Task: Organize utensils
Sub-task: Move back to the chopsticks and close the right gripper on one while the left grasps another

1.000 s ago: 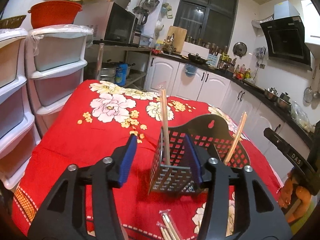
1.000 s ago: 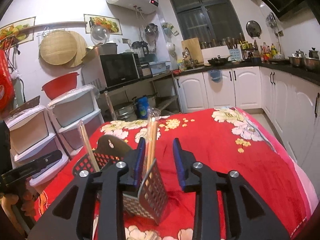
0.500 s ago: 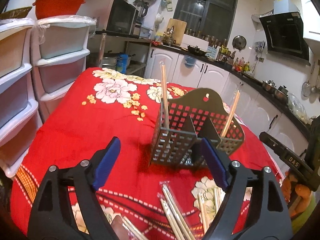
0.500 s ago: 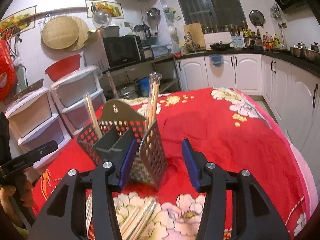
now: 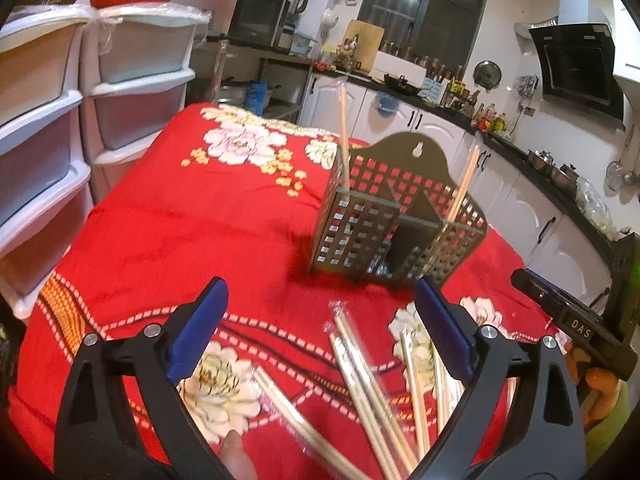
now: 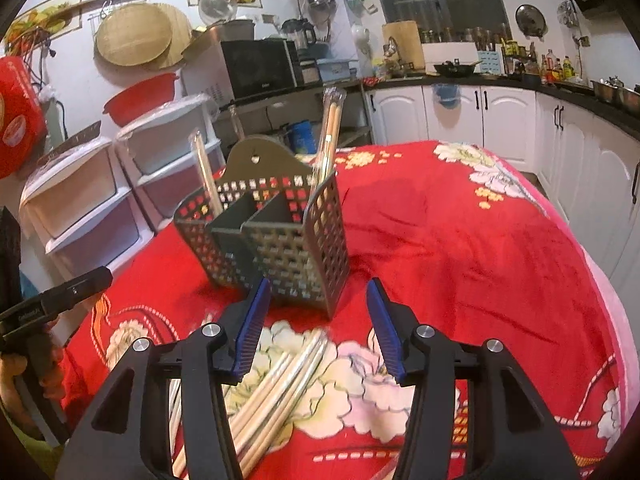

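Observation:
A dark perforated utensil holder [image 5: 360, 232] [image 6: 280, 248] stands upright on the red floral tablecloth [image 5: 200, 220]. Wrapped chopsticks stand in its end compartments [image 5: 343, 132] [image 5: 464, 184] [image 6: 330, 136] [image 6: 204, 172]. Several more wrapped chopsticks [image 5: 368, 380] [image 6: 276, 376] lie loose on the cloth in front of it. My left gripper [image 5: 320, 292] hovers over them with its jaws opening wide and nothing between them. My right gripper [image 6: 318, 284] sits just short of the holder's near corner, open and empty.
Stacked plastic drawer units [image 5: 132, 80] stand close to the table's left side. White kitchen cabinets [image 6: 480, 120] line the far wall. In each wrist view the other gripper shows at the edge, my right gripper [image 5: 572, 320] and my left gripper [image 6: 56, 296].
Both grippers have drawn back from the holder and dropped lower, their jaws spreading. The chopsticks that stood between the jaws stay in the holder. The loose chopsticks on the cloth have come into view.

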A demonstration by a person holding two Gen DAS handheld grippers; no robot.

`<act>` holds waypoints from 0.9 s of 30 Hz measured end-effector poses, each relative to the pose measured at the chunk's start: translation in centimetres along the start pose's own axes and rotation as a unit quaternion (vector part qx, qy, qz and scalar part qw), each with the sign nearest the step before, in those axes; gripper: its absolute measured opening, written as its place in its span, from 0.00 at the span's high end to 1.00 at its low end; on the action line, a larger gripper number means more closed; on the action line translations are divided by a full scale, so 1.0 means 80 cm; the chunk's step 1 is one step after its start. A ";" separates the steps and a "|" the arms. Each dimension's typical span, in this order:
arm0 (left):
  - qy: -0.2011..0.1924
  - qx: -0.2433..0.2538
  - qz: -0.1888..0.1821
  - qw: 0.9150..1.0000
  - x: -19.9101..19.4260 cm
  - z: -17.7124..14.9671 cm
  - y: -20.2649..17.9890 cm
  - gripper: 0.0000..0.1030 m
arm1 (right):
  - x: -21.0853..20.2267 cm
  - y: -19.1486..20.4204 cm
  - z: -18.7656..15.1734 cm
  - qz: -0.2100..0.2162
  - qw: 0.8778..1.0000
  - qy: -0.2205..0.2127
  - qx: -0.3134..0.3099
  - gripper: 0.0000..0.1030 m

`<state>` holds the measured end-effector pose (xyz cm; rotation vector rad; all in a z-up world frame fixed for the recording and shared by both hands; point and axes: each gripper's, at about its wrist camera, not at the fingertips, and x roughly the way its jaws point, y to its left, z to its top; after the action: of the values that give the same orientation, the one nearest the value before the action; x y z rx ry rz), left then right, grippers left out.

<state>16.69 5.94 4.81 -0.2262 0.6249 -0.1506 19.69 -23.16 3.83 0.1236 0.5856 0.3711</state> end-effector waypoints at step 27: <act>0.107 -0.084 -0.012 0.991 0.016 -0.093 0.043 0.19 | 0.046 0.027 -0.052 0.018 0.992 0.118 -0.032 0.60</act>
<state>13.52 7.74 -2.67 -0.3832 0.8495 -0.1466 19.55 -19.74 -1.02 0.0274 0.8046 0.4424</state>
